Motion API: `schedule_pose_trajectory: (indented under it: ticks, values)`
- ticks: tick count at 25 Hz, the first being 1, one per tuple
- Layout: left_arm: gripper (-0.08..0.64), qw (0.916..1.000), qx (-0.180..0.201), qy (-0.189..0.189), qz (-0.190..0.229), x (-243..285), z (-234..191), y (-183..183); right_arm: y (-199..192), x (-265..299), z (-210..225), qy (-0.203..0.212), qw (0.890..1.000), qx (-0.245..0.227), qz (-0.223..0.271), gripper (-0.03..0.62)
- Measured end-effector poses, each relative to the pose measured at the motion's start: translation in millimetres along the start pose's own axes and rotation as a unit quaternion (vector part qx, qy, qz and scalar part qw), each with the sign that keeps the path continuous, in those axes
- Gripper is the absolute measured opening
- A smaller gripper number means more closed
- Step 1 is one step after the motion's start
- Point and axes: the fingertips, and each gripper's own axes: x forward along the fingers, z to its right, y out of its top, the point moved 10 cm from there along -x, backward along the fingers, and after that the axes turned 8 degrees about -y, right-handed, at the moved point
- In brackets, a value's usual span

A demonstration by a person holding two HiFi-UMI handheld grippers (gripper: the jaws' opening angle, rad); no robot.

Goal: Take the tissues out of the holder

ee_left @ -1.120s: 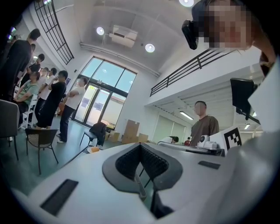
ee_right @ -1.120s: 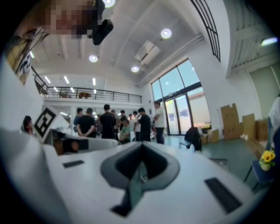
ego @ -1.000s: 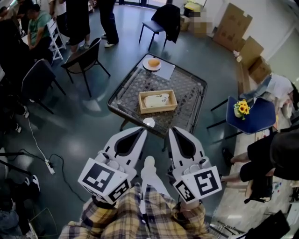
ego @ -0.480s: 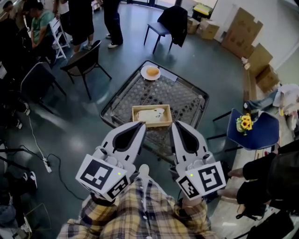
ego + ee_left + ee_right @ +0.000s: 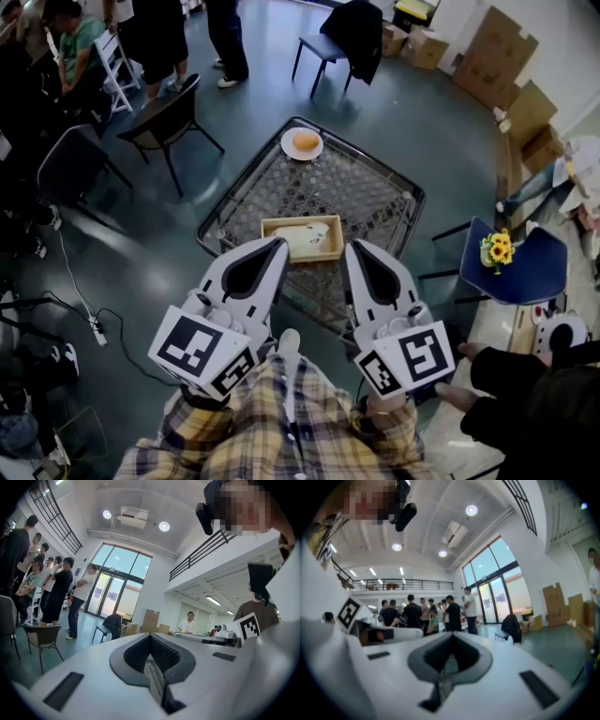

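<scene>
A shallow wooden holder [image 5: 274, 225] sits near the front of a mesh-topped table [image 5: 375, 202], with white tissues [image 5: 305, 237] lying in it. My left gripper [image 5: 279, 246] is held level, its tip just short of the holder's near left corner in the head view, jaws together and empty. My right gripper [image 5: 351, 247] is level beside it, its tip by the holder's near right corner, also shut and empty. In the left gripper view the left gripper [image 5: 151, 637] points out over the room, and in the right gripper view the right gripper [image 5: 452, 637] does the same; neither view shows the holder.
A plate with a round orange item [image 5: 302, 142] stands at the table's far corner. A black chair [image 5: 173, 117] is left of the table, and a blue chair with yellow flowers [image 5: 497, 248] is to its right. People stand at the upper left. Cardboard boxes [image 5: 497, 66] line the far wall.
Both grippers have advanced toward the table. The holder now lies right at their tips instead of well ahead of them. Both stay shut.
</scene>
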Motion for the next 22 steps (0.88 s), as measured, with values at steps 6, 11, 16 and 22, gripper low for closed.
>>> schedule_pose_trajectory:
  ticks: [6,11,16,22]
  values:
    - [0.014,0.9998,-0.004,-0.018,-0.009,26.6,-31.8,4.4,0.7,33.3,9.8,-0.018,1.0,0.002,-0.005,0.009]
    - [0.014,0.9987,-0.012,-0.042,-0.025,56.6,-77.2,12.7,1.9,80.4,19.6,-0.043,0.999,0.007,-0.012,0.009]
    - [0.014,0.9961,-0.012,-0.076,-0.043,89.7,-126.6,26.0,8.8,134.8,26.9,-0.074,0.997,0.014,-0.009,0.009]
    - [0.014,0.9912,-0.017,-0.116,-0.063,119.6,-173.3,33.2,5.0,176.1,37.1,-0.121,0.992,0.027,-0.017,0.009]
